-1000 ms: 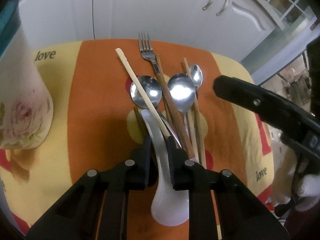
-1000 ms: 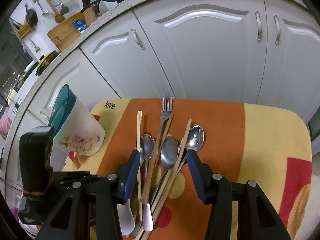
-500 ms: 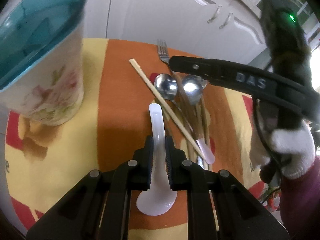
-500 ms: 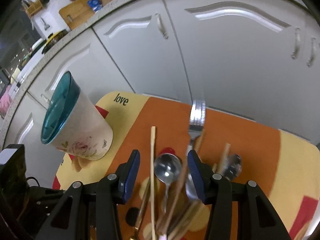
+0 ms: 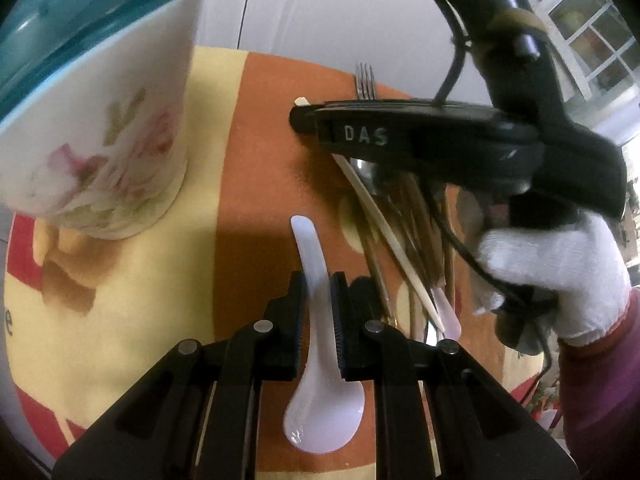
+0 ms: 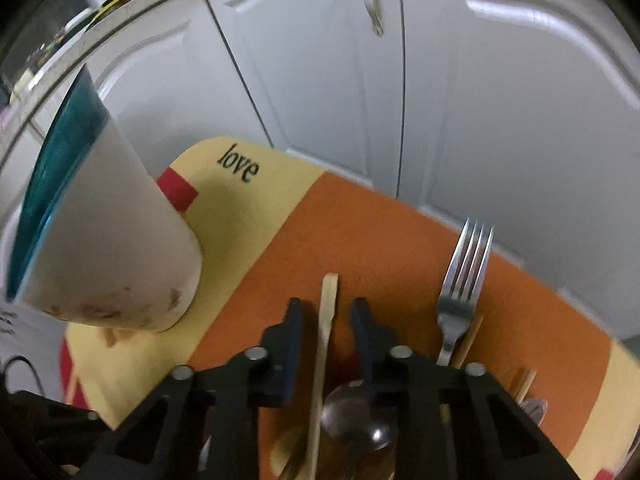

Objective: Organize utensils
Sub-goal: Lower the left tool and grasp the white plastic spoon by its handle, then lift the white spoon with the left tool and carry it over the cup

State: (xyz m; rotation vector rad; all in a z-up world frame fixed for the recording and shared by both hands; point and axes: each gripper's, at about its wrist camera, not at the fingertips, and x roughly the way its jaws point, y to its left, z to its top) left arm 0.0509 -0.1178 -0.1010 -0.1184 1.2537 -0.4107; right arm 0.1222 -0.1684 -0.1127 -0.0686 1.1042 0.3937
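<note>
My left gripper point(image 5: 318, 280) is shut on the handle of a white ceramic spoon point(image 5: 320, 392) and holds it above the orange and yellow mat point(image 5: 256, 140), bowl end towards the camera. The floral holder cup point(image 5: 92, 120) with a teal inside stands close at the left; it also shows in the right wrist view point(image 6: 104, 248). My right gripper point(image 6: 326, 312) is open, low over the utensil pile, with a pale chopstick point(image 6: 325, 344) lying between its fingers. A fork point(image 6: 464, 284), metal spoons point(image 6: 352, 416) and brown chopsticks point(image 6: 470, 340) lie beside it.
White cabinet doors point(image 6: 400, 80) rise behind the mat's far edge. The right gripper's body and a white-gloved hand point(image 5: 552, 268) cross over the pile in the left wrist view. The word "love" point(image 6: 238, 164) marks the mat's far left corner.
My left gripper has lifted the white spoon out of the pile and carried it left towards the cup. My right gripper has dropped over the pile and now straddles the pale chopstick.
</note>
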